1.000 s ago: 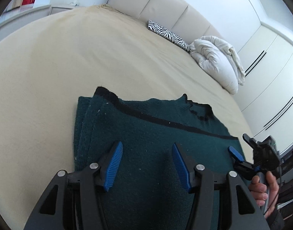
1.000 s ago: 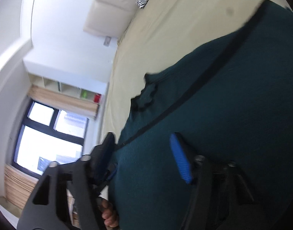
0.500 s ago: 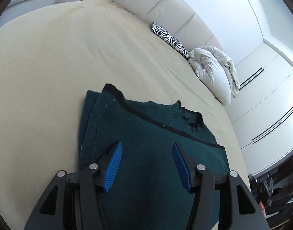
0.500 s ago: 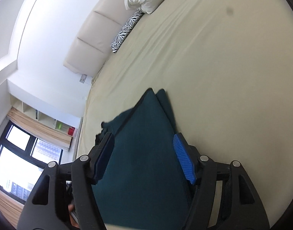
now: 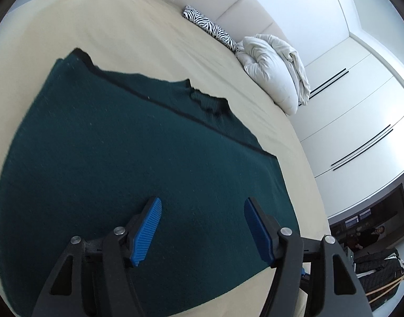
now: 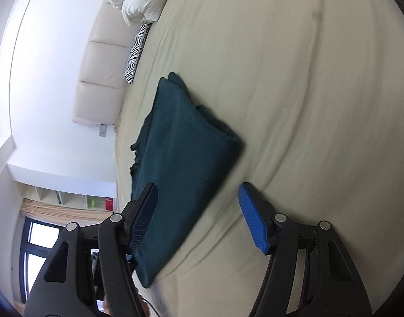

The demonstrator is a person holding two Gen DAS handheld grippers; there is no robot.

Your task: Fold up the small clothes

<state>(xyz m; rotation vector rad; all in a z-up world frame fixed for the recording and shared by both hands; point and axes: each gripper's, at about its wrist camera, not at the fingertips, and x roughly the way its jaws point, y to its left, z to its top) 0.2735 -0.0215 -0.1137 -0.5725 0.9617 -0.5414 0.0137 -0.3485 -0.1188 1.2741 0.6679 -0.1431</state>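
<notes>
Blue-padded left gripper (image 5: 200, 227) at our 6 o'clock, jaws opening and gripping nothing, right gripper (image 6: 198, 218) spread and empty, dark green folded sweater (image 5: 128, 158) flat on the beige bed (image 5: 101, 26) we face, zebra cushion (image 5: 210, 29) and white duvet (image 5: 276, 71) at 1 o'clock.

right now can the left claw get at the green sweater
Probably yes. The left claw hangs just above the green sweater on the bed, its jaws opening with nothing between them and nothing in the way.
</notes>
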